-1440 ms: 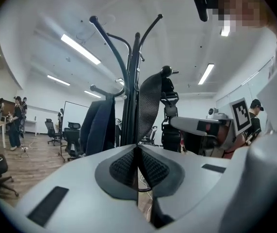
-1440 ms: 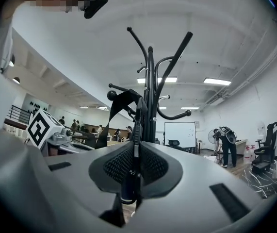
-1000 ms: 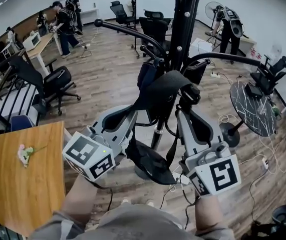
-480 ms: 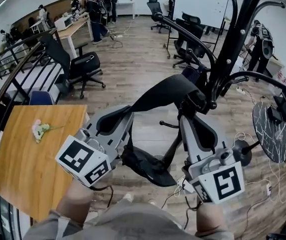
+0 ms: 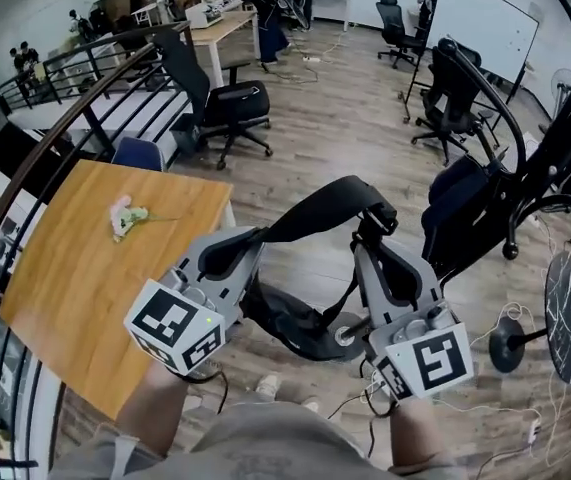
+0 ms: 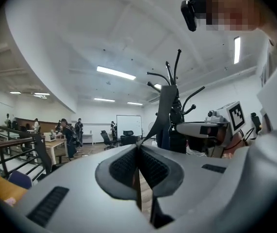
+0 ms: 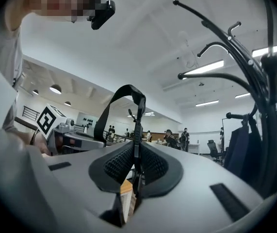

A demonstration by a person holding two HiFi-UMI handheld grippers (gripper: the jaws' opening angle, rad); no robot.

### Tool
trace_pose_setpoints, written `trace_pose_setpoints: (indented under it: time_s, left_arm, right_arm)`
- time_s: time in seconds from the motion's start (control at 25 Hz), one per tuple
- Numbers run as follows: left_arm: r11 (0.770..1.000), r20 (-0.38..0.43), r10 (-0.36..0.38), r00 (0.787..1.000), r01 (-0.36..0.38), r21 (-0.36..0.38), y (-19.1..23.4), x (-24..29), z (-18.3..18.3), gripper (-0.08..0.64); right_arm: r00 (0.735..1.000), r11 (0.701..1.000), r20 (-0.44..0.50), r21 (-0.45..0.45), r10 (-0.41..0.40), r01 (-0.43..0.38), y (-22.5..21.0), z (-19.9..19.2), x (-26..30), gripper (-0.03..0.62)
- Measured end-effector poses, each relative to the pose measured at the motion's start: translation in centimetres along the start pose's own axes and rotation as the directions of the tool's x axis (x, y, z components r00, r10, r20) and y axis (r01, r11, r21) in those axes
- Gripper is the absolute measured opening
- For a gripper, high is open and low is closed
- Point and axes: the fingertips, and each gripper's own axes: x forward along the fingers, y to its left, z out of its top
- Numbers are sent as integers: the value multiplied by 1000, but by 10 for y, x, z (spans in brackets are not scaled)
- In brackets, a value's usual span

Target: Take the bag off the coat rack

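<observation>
- bag strap (image 5: 330,200): black woven cloth, matt
- left gripper (image 5: 255,238), right gripper (image 5: 369,240): grey matt plastic; pads (image 6: 121,166) dark, ribbed
- coat rack (image 7: 269,110): black metal, satin
- table (image 5: 75,268): smooth wood
- floor (image 5: 335,138): wood planks, matt

The left gripper (image 6: 139,148) clamps a dark strap (image 6: 164,111) that rises to the right. Behind the strap stands a coat rack (image 6: 178,106) with curved arms.
</observation>
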Motion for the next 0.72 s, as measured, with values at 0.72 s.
trace_pose_setpoints:
  time_s: [0.72]
  left_arm:
    - [984, -206, 148, 967, -166, -70, 66, -41, -133, 17]
  right_arm:
    - [966, 993, -232, 51, 112, -103, 43, -132, 63, 57]
